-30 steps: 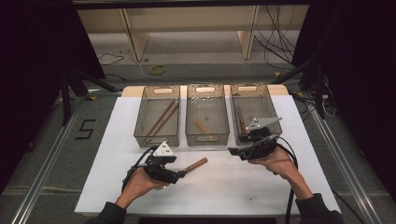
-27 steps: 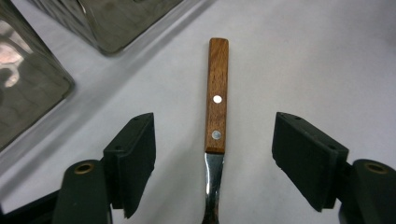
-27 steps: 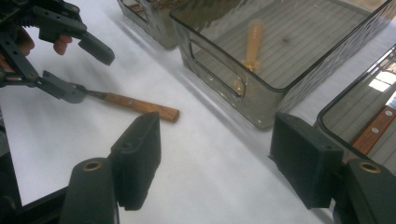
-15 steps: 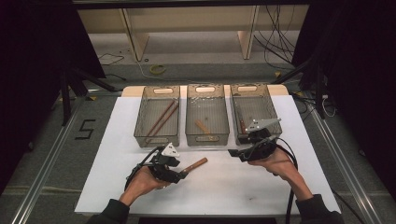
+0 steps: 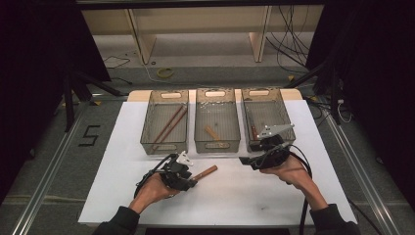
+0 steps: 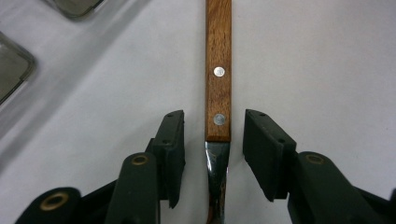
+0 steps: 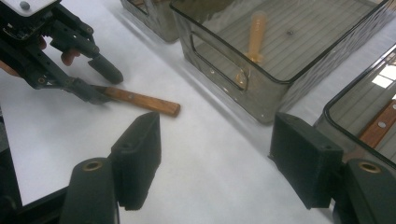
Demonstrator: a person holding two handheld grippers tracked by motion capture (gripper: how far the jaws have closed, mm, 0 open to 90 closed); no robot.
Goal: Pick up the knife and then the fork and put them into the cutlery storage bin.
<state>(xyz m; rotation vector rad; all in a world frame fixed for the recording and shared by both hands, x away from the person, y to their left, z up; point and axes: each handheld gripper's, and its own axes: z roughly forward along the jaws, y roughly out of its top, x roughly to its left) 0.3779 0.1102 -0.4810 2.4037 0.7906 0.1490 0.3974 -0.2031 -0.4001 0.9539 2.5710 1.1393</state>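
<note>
A knife with a wooden handle (image 5: 204, 172) (image 6: 218, 70) (image 7: 140, 100) lies flat on the white table, handle pointing away from my left gripper. My left gripper (image 5: 190, 181) (image 6: 212, 126) (image 7: 95, 81) straddles the spot where blade meets handle. Its jaws have just been closing, and a narrow gap still shows on each side between the pads (image 6: 173, 140) and the knife. My right gripper (image 5: 244, 160) (image 7: 217, 130) hangs open over the table in front of the right bin, with nothing between its fingers.
Three clear bins stand in a row at the back. The left bin (image 5: 147, 142) holds long brown sticks. A short pale wooden piece (image 7: 257, 32) lies in the middle bin (image 5: 218, 145). The right bin (image 5: 286, 110) holds a wooden-handled item (image 7: 380, 123).
The left gripper's jaws have drawn in around the knife, and the hand has edged slightly towards it. The knife and the right hand have stayed put.
</note>
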